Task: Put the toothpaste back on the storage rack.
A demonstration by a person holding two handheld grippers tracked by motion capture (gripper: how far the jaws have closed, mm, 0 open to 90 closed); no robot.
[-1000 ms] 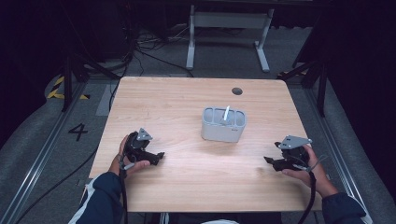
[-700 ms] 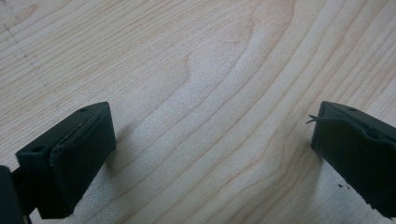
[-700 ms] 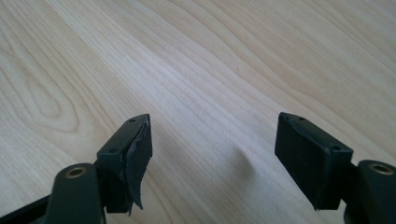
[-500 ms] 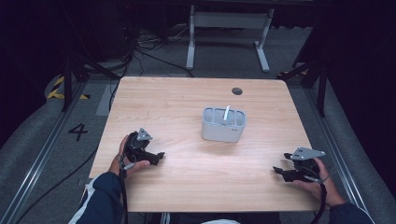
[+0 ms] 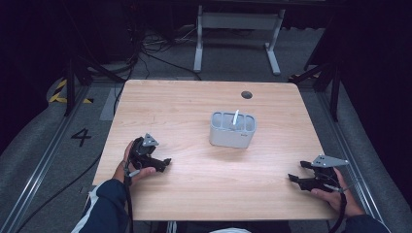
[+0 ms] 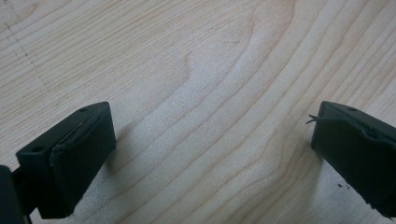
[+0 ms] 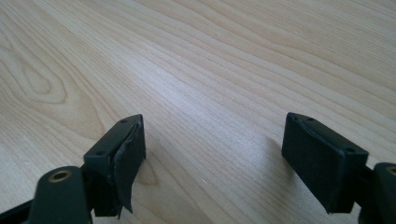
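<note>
High view, left to right. Left gripper point(image 5: 165, 165), lower left of the frame, lies on the wooden table point(image 5: 184, 104) with jaws spread and nothing between them. Grey compartmented holder point(image 5: 232, 130), frame centre, stands upright, well apart from both grippers; a thin white stick point(image 5: 235, 117) leans in one compartment. Right gripper point(image 5: 297, 171), lower right, has jaws that have just been opening, bare wood between them.
</note>
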